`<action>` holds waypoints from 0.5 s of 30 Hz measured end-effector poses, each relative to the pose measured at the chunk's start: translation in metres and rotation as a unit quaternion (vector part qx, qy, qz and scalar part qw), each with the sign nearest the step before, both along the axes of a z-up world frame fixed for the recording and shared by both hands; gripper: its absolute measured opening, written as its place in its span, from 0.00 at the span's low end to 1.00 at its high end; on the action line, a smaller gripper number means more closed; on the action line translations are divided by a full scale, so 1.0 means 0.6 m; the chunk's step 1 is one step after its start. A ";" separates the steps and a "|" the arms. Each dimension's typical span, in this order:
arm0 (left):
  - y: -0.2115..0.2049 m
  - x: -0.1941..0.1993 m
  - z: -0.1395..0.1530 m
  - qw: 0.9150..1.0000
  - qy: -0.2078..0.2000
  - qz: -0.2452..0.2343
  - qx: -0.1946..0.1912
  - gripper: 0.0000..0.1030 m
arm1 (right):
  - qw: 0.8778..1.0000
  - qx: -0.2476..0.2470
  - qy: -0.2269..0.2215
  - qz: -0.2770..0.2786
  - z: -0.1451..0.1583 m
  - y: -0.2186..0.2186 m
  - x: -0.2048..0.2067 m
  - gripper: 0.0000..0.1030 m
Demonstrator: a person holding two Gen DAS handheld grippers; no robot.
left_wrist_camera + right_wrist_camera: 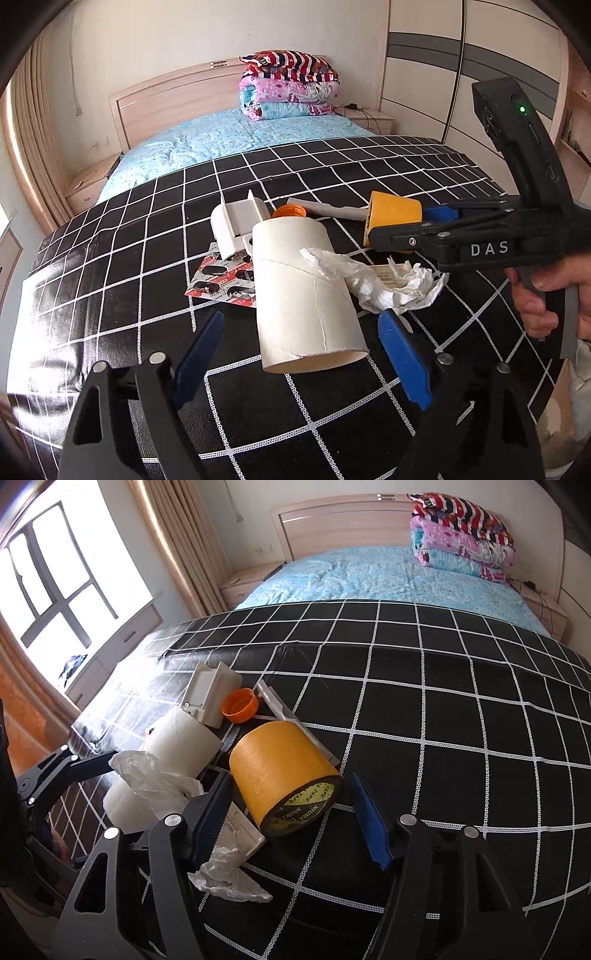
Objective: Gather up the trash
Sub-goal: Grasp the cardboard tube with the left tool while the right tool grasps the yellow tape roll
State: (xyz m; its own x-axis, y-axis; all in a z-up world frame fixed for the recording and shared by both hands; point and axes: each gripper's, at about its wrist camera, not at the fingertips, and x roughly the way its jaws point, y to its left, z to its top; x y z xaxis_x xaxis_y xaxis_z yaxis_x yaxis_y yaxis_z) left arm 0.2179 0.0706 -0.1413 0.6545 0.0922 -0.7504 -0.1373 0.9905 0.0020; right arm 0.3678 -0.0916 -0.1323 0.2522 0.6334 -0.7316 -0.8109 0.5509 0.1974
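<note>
A pile of trash lies on the black checked cloth (pixel 110 295). A white cardboard tube (pixel 306 291) lies between the open jaws of my left gripper (pixel 299 332), not gripped. Crumpled white tissue (pixel 373 280) rests against it. An orange tape roll (pixel 284 775) lies between the open jaws of my right gripper (pixel 291 801); it also shows in the left wrist view (pixel 391 218). An orange bottle cap (pixel 240 705), a white plastic box (pixel 210 694), a blister pack (pixel 225 277) and a grey strip (pixel 295 720) lie around them.
The cloth (pixel 443 738) covers the foot of a bed with a blue sheet (pixel 388 576). Folded blankets (pixel 461 535) are stacked by the headboard. A window and curtains (pixel 177 546) are at the left, a wardrobe (pixel 461 74) at the right.
</note>
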 end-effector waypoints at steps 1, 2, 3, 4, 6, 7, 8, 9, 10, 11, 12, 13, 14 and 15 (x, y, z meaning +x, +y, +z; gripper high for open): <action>0.000 0.000 -0.002 1.000 0.000 -0.001 0.000 0.72 | 1.000 0.001 -0.003 -0.001 0.000 -0.001 0.000 0.54; 0.001 0.002 -0.004 1.000 0.002 -0.002 0.000 0.65 | 1.000 0.001 -0.004 -0.002 0.000 -0.001 0.001 0.53; 0.002 0.001 -0.005 1.000 0.003 -0.002 -0.001 0.60 | 1.000 0.003 -0.002 -0.002 0.001 -0.002 0.002 0.53; 0.002 0.001 -0.006 1.000 0.004 -0.002 -0.003 0.51 | 1.000 0.004 -0.001 -0.002 0.001 -0.003 0.003 0.52; 0.001 -0.001 -0.005 1.000 0.002 -0.002 -0.001 0.51 | 1.000 0.005 -0.001 -0.002 0.003 -0.005 0.001 0.51; -0.001 -0.003 -0.003 1.000 0.002 -0.004 0.002 0.50 | 1.000 0.004 -0.002 -0.003 0.004 -0.007 0.000 0.50; -0.003 -0.005 -0.002 1.000 0.000 -0.006 0.004 0.50 | 1.000 0.005 -0.003 -0.003 0.006 -0.007 0.000 0.49; -0.004 -0.008 0.001 1.000 -0.003 -0.006 0.004 0.50 | 1.000 0.006 -0.005 -0.004 0.008 -0.010 -0.001 0.49; -0.004 -0.010 0.003 1.000 -0.005 -0.004 0.004 0.50 | 1.000 0.008 -0.006 -0.005 0.010 -0.012 -0.003 0.49; -0.003 -0.013 0.006 1.000 -0.008 -0.003 0.004 0.49 | 1.000 0.010 -0.007 -0.006 0.012 -0.016 -0.005 0.48; -0.003 -0.017 0.009 1.000 -0.011 -0.002 0.003 0.49 | 1.000 0.011 -0.009 -0.006 0.015 -0.019 -0.007 0.48; -0.003 -0.021 0.012 1.000 -0.014 -0.001 0.003 0.49 | 1.000 0.013 -0.010 -0.007 0.018 -0.021 -0.009 0.48; -0.004 -0.025 0.016 1.000 -0.016 -0.001 0.003 0.49 | 1.000 0.015 -0.013 -0.006 0.021 -0.023 -0.014 0.47; -0.005 -0.031 0.020 1.000 -0.019 -0.003 0.002 0.49 | 1.000 0.017 -0.015 -0.005 0.025 -0.026 -0.018 0.47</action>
State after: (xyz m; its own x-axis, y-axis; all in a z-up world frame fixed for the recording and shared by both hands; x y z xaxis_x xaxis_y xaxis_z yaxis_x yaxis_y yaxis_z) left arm 0.1994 0.0677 -0.1293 0.6836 0.0907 -0.7242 -0.1305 0.9915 0.0010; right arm 0.3569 -0.1075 -0.1173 0.2808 0.6551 -0.7014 -0.8113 0.5525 0.1912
